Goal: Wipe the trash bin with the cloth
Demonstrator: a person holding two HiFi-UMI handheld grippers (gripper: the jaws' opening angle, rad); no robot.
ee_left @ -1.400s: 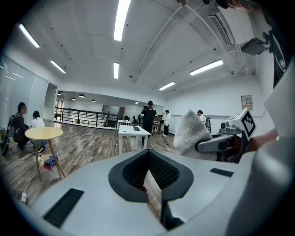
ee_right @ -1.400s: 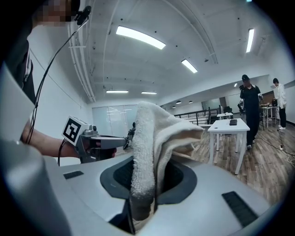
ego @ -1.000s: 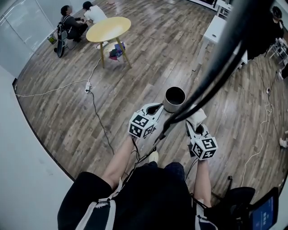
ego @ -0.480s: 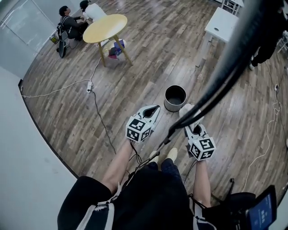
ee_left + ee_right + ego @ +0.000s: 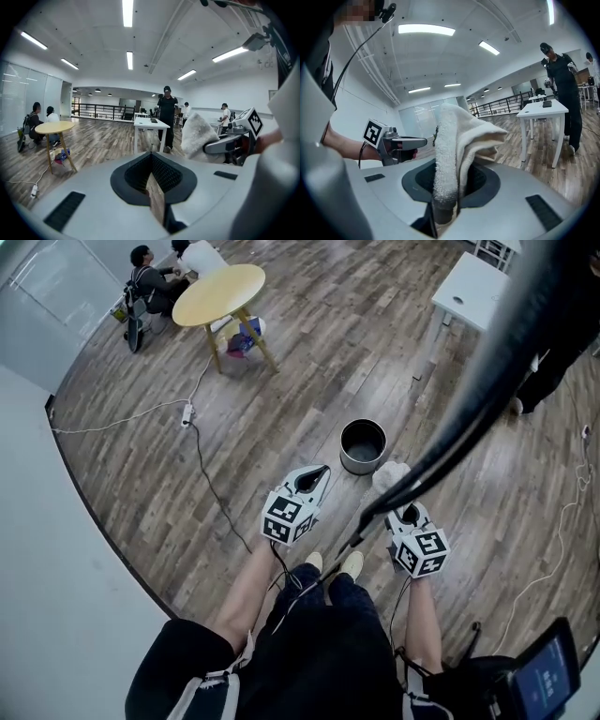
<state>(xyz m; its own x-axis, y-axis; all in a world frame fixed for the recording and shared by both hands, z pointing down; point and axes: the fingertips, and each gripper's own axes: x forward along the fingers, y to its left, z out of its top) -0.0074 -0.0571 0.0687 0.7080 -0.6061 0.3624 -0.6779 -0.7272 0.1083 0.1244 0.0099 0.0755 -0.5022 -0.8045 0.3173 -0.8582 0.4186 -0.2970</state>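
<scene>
left gripper (image 5: 317, 474): jaws pressed together, nothing in them; points level across the room
right gripper (image 5: 403, 507): jaws pinching the cloth (image 5: 457, 140); its folded end stands up past the tips
bin (image 5: 363, 446): upright on the floor (image 5: 281, 399), open top, just ahead of both grippers in head view; neither touches it
change: 1 s ago the bin looked larger and the left gripper was right beside its rim; now it looks smaller and both feet (image 5: 328, 564) show, so the person has likely straightened up and backed off
meaning: cloth is off the bin, so no wiping contact now
next: lower the right gripper until the cloth meets the rim or wall; left could steady the bin
risk: bin looks light and may slide or tip if pushed unsteadied
</scene>
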